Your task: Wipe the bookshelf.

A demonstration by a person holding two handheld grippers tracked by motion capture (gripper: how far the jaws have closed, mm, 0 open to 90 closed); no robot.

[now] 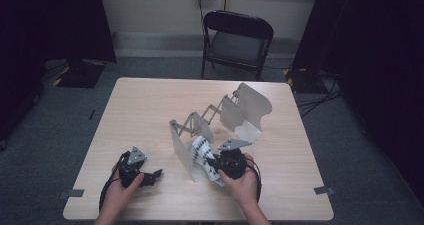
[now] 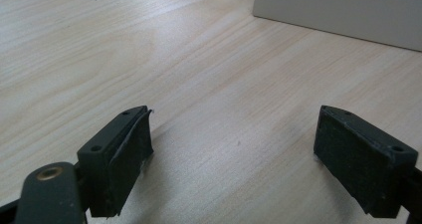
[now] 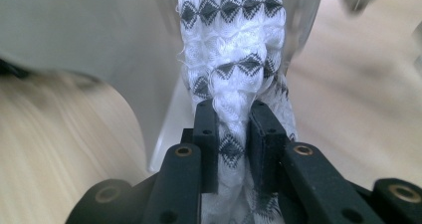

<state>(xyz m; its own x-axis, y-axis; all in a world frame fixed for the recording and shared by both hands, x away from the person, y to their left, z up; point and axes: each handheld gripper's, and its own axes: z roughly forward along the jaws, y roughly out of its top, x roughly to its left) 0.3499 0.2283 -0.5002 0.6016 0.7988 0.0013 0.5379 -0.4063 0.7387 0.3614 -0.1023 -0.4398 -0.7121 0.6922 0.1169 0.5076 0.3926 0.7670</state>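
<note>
A white cloth with black diamond patterns (image 1: 202, 155) (image 3: 234, 59) leans against the near end plate of a grey metal expanding rack (image 1: 220, 117). My right gripper (image 1: 216, 166) (image 3: 234, 127) is shut on the cloth, its pads squeezing a bunched fold. In the right gripper view the rack's pale plate (image 3: 99, 30) stands close behind and to the left of the cloth. My left gripper (image 1: 152, 176) (image 2: 234, 149) rests low over the bare wood near the table's front left, its jaws wide apart with nothing between them. In the left gripper view a grey plate of the rack (image 2: 343, 10) shows at the upper right.
The wooden table (image 1: 140, 110) has bare room across its left half and back. A black folding chair (image 1: 235, 40) stands beyond the far edge. Tape marks (image 1: 324, 190) sit at the front corners. Dark curtains hang on both sides.
</note>
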